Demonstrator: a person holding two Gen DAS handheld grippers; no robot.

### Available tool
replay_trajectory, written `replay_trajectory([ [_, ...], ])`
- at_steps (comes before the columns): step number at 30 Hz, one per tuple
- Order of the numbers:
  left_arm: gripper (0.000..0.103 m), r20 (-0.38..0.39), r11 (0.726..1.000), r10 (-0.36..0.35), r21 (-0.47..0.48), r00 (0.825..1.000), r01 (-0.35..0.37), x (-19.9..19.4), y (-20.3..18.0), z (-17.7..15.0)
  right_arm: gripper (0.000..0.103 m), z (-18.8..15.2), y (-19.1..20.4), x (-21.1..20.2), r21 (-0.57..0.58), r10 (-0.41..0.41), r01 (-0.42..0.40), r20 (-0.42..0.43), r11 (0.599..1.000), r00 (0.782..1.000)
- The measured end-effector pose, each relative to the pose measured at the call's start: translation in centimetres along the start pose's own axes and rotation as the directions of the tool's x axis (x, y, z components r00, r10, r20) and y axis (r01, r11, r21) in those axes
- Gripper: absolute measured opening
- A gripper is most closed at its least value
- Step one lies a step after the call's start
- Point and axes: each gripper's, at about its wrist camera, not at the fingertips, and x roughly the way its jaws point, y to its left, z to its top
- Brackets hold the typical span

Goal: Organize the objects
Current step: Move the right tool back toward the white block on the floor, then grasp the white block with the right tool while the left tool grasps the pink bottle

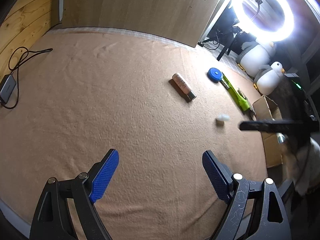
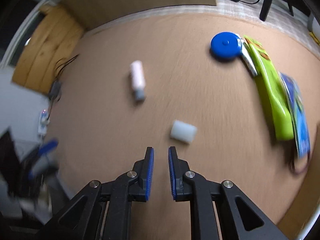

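Right now my right gripper (image 2: pixel 161 154), pressed together and empty, is nearest the white cylinder (image 2: pixel 183 131), just ahead-right, long axis crosswise; left gripper (image 1: pixel 160 160) is spread.

My left hand-held gripper (image 1: pixel 160 160) pitched steeply down, jaws spread wide, nothing between the blue pads (image 1: pixel 105 177). My right hand-held gripper (image 2: pixel 161 156) also angled down, jaws drawn close and empty, a narrow gap showing; its view is smeared, probably motion blur.
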Motion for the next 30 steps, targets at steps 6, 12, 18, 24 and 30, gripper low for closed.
replay_trajectory([
  [6,0.088,0.005,0.999,0.015,0.041,1.0,-0.016,2.2,-1.9,2.5,0.039,-2.7,-1.7,-2.1,0.1,-0.057,0.046,0.112,0.994,0.992],
  [12,0.087,0.009,0.997,0.034,0.069,0.999,-0.034,5.7,-4.5,7.0,0.052,-3.8,-1.9,-1.5,0.187,-0.111,0.076,0.19,0.98,0.975],
  [18,0.087,-0.043,0.996,0.054,0.066,0.998,-0.051,10.8,-6.4,10.5,0.052,-4.9,-1.2,-0.2,0.204,-0.144,0.1,0.211,0.974,0.967],
  [24,0.082,-0.074,0.991,0.117,0.08,0.99,-0.111,13.8,-7.1,11.8,0.053,-5.5,-0.2,0.5,0.214,-0.167,0.118,0.228,0.97,0.959],
  [30,0.071,-0.091,0.985,0.149,0.104,0.985,-0.139,15.1,-7.4,12.2,0.058,-5.1,0.9,1.5,0.187,-0.22,0.176,0.245,0.966,0.944],
])
